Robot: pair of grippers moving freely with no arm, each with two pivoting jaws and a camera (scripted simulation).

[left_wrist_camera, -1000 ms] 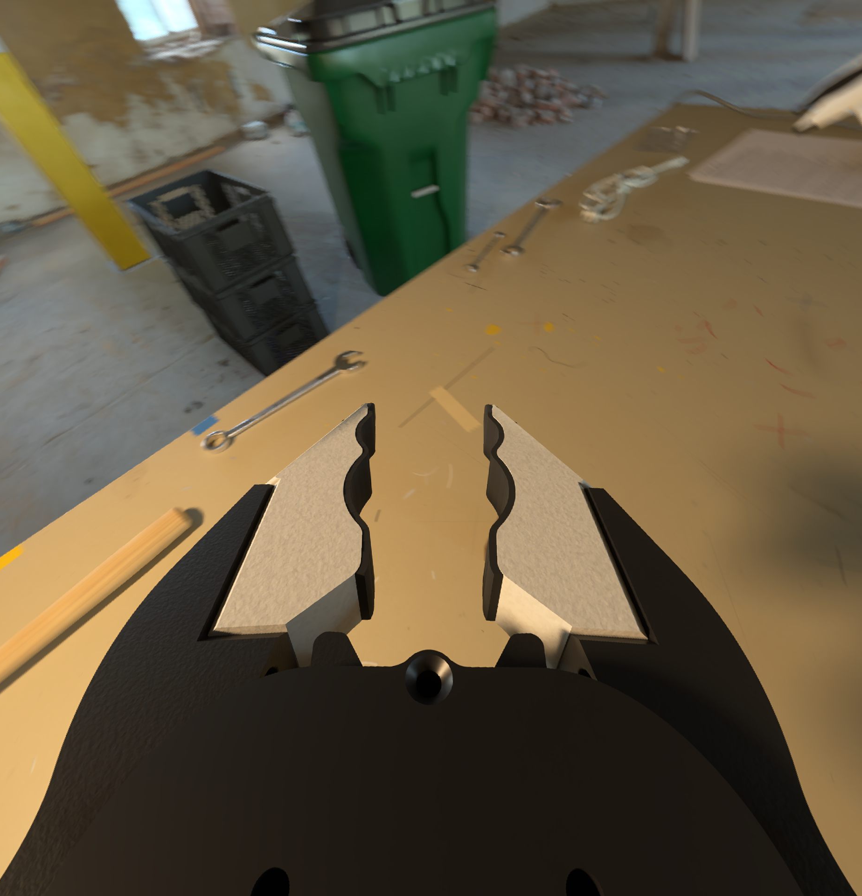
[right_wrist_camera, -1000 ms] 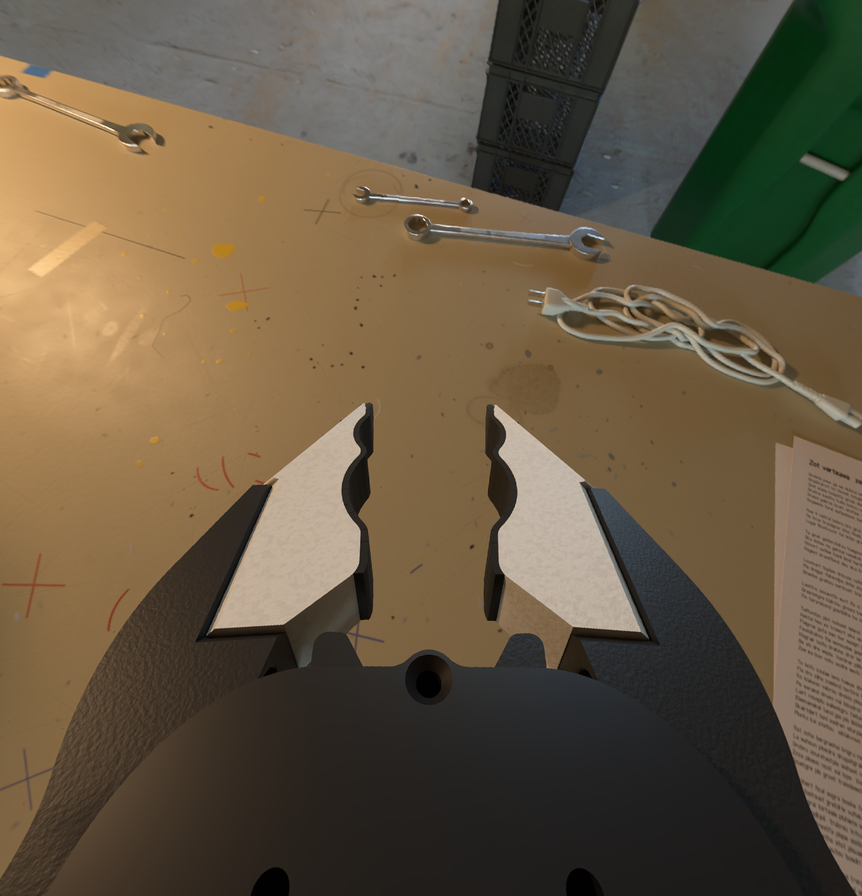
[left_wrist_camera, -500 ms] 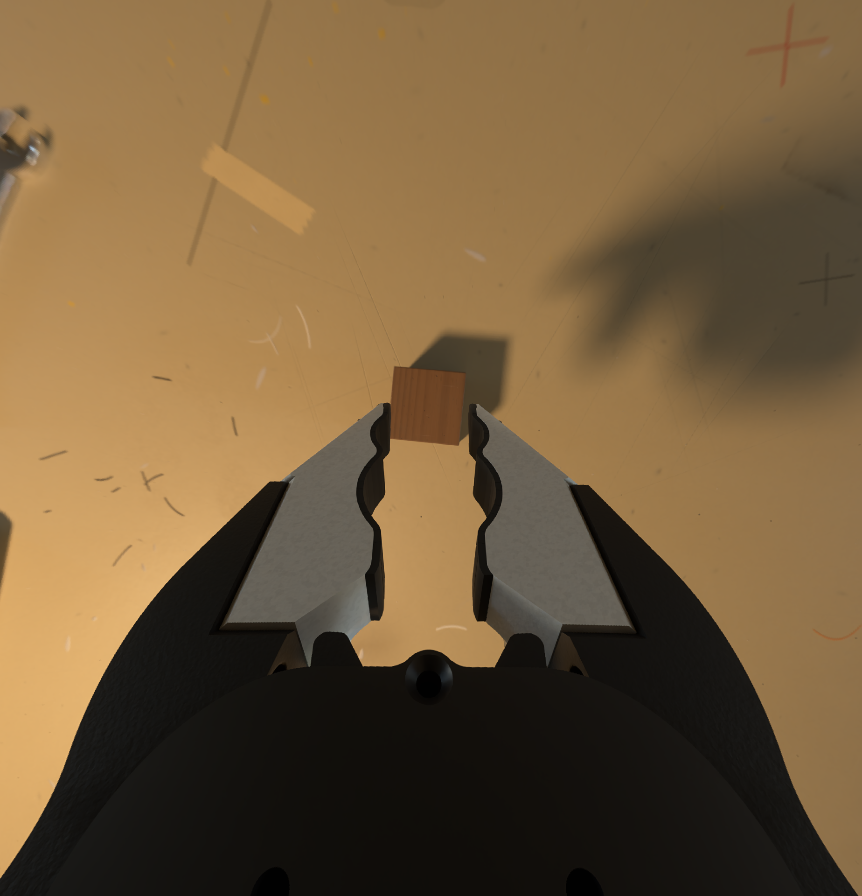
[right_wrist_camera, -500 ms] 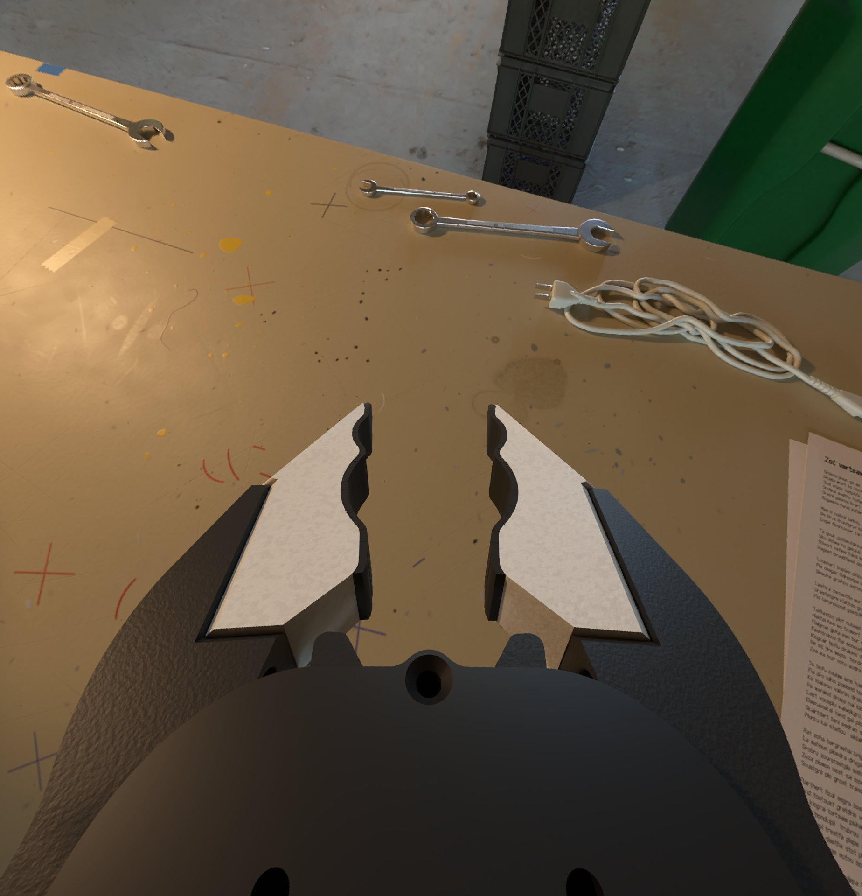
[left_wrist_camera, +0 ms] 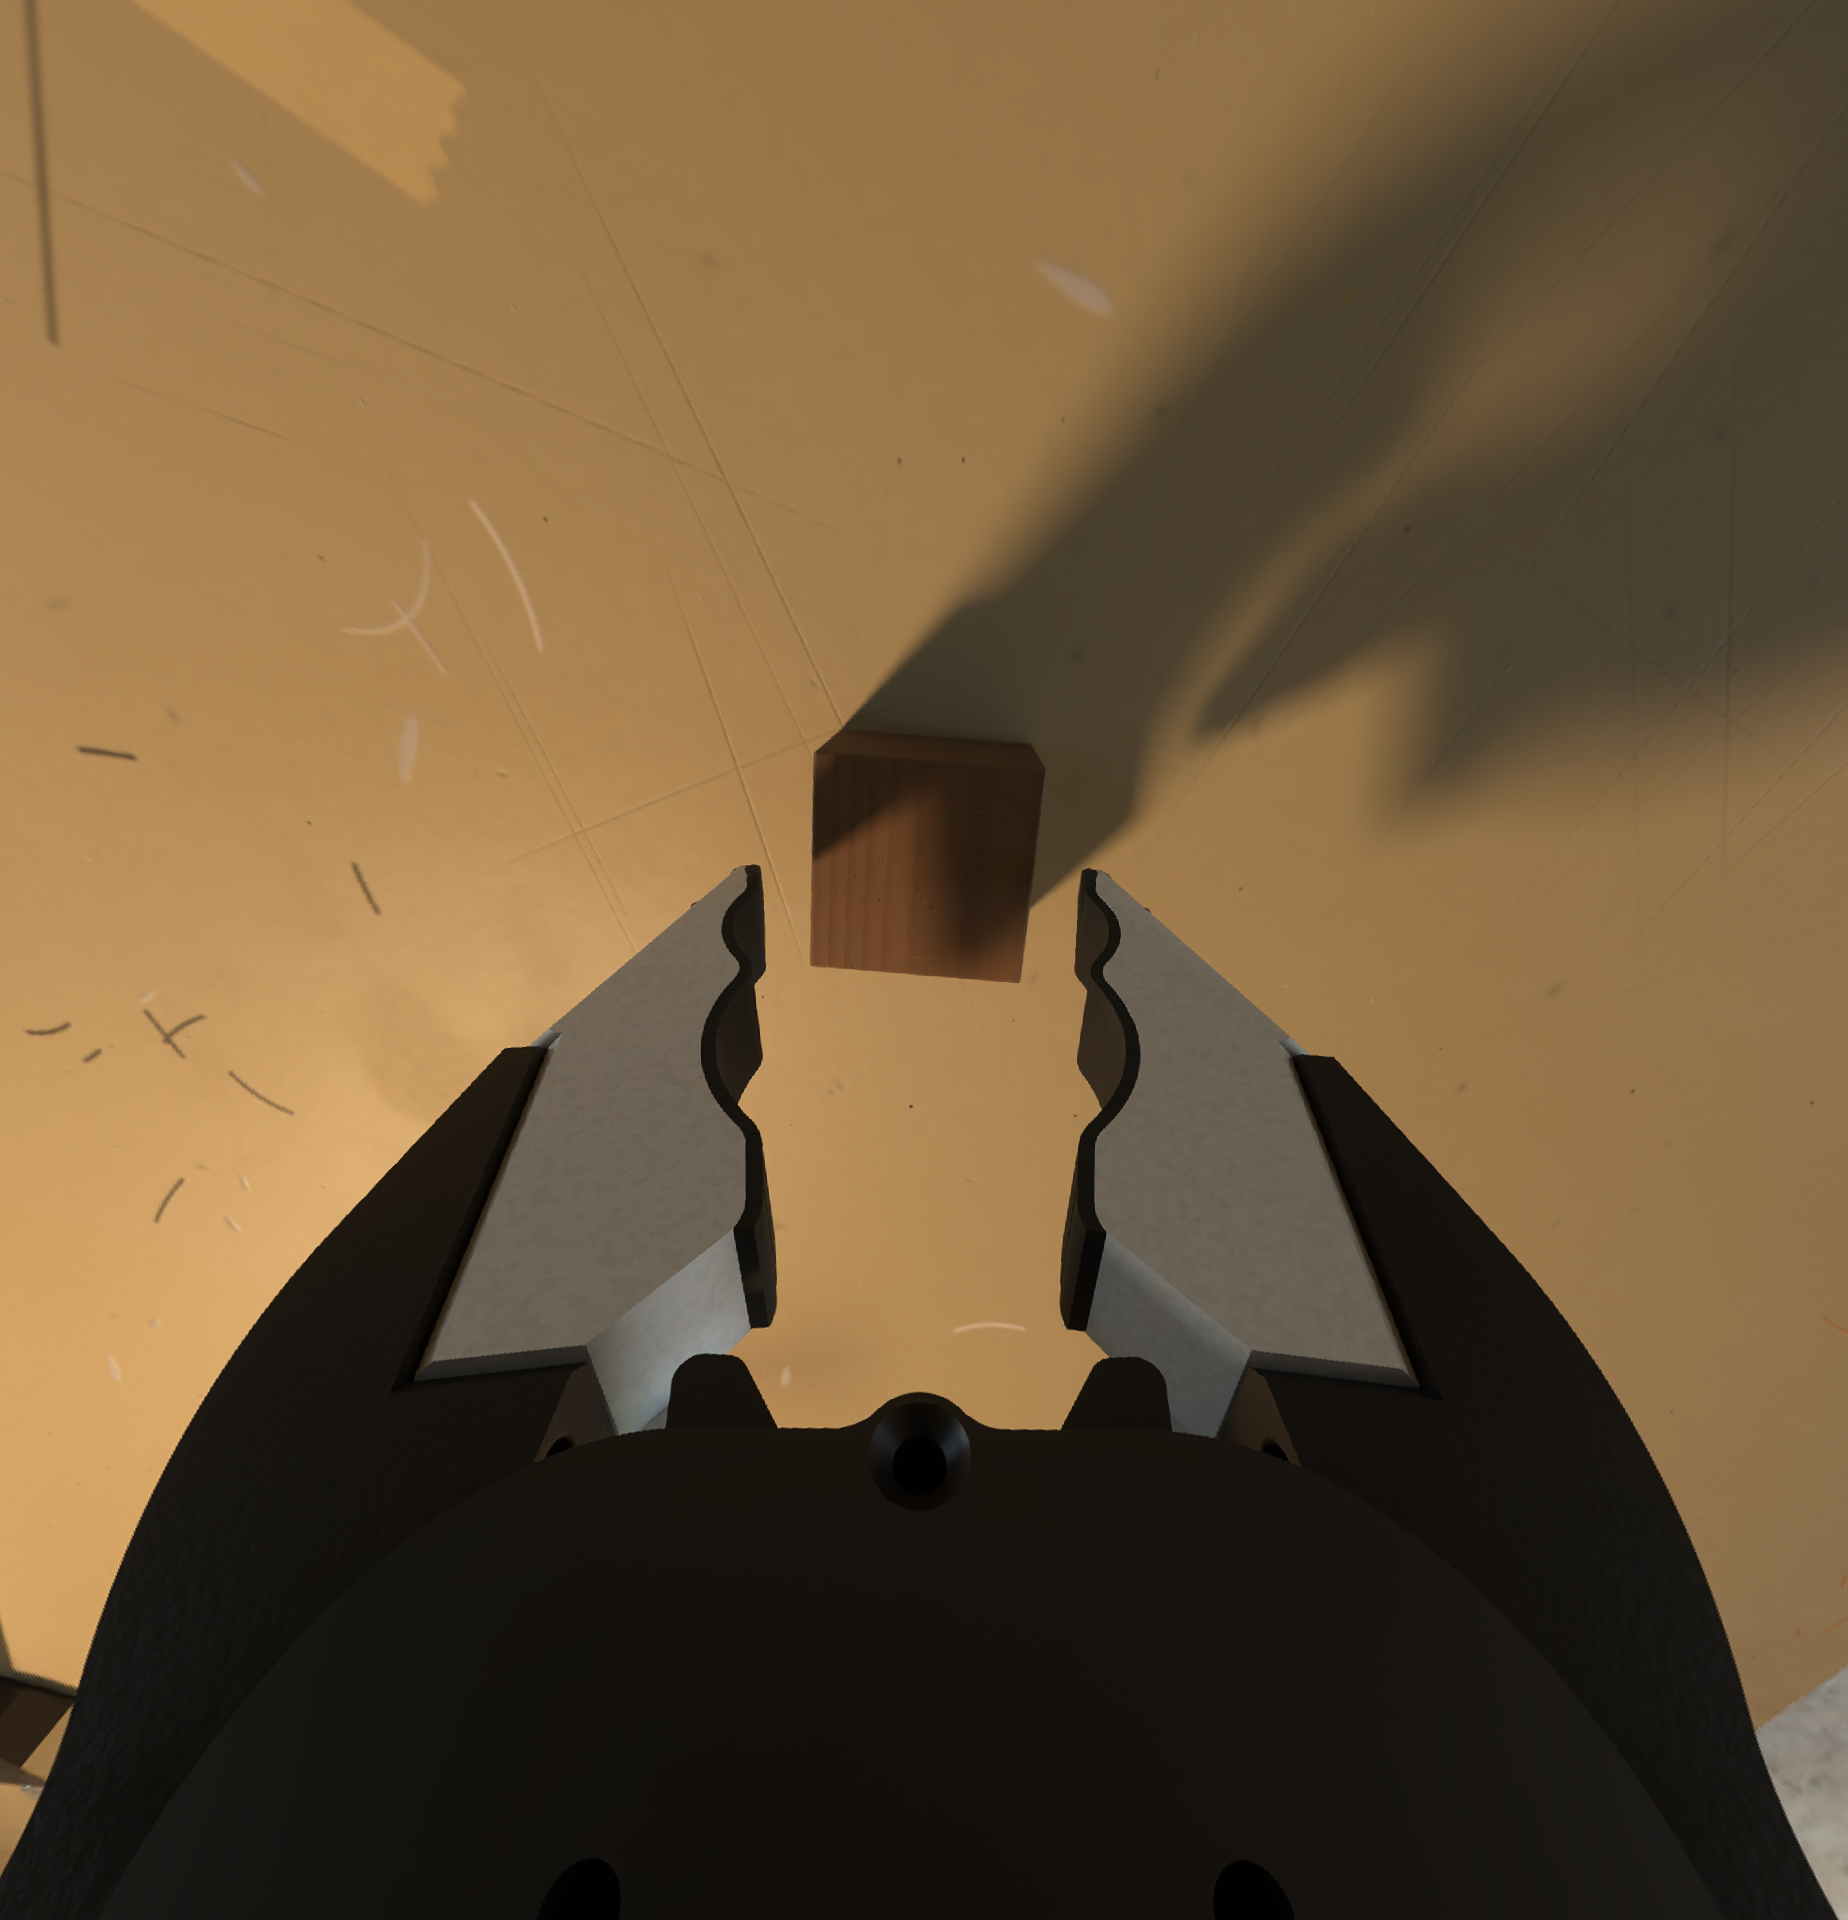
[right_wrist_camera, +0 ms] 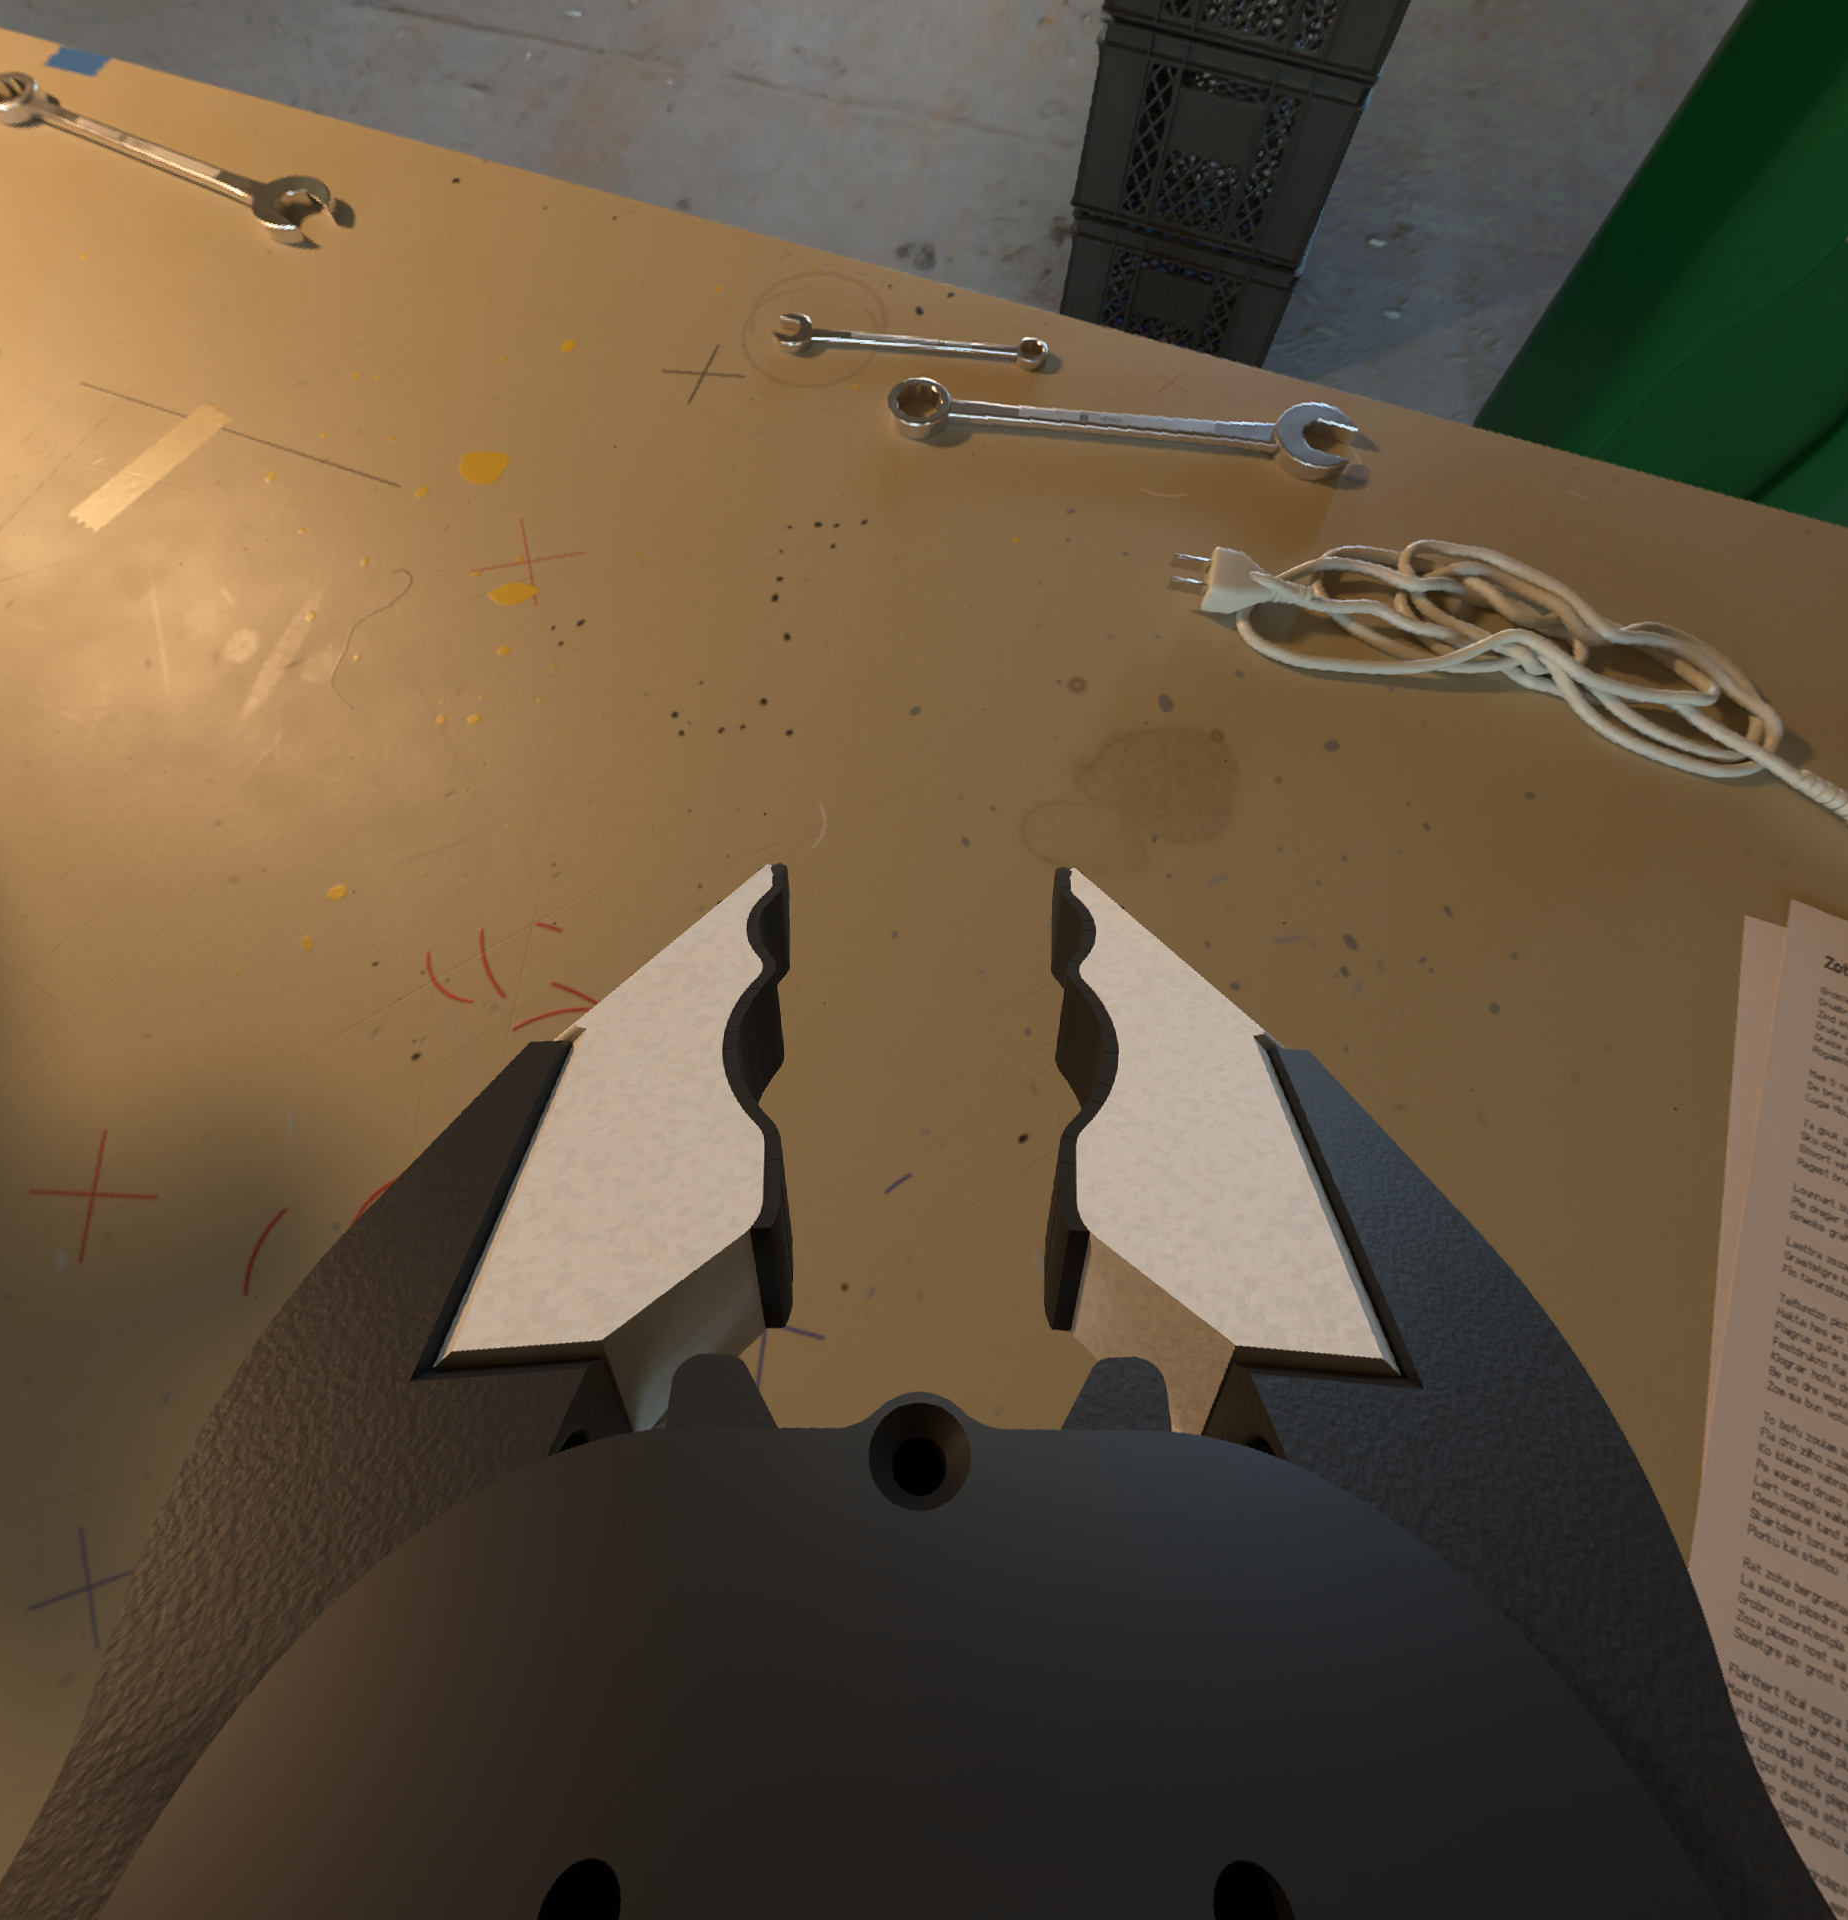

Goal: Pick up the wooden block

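Note:
The wooden block (left_wrist_camera: 920,857) is a small brown cube resting on the tan table (left_wrist_camera: 380,779). In the left wrist view my left gripper (left_wrist_camera: 920,883) points down at it, open, with the block's near part between the two fingertips and a gap on each side. Its shadow falls over the block's right half. My right gripper (right_wrist_camera: 918,883) is open and empty above a bare part of the table (right_wrist_camera: 587,727). The block does not show in the right wrist view.
Three wrenches (right_wrist_camera: 1117,421) (right_wrist_camera: 909,341) (right_wrist_camera: 161,156) and a coiled white cable (right_wrist_camera: 1502,644) lie at the table's far edge. Printed papers (right_wrist_camera: 1813,1299) lie at the right. Black crates (right_wrist_camera: 1211,166) and a green bin (right_wrist_camera: 1730,260) stand beyond the table.
My left gripper tilted down from looking across the table, came close over the block and opened wider. My right gripper shifted slightly; its opening is unchanged.

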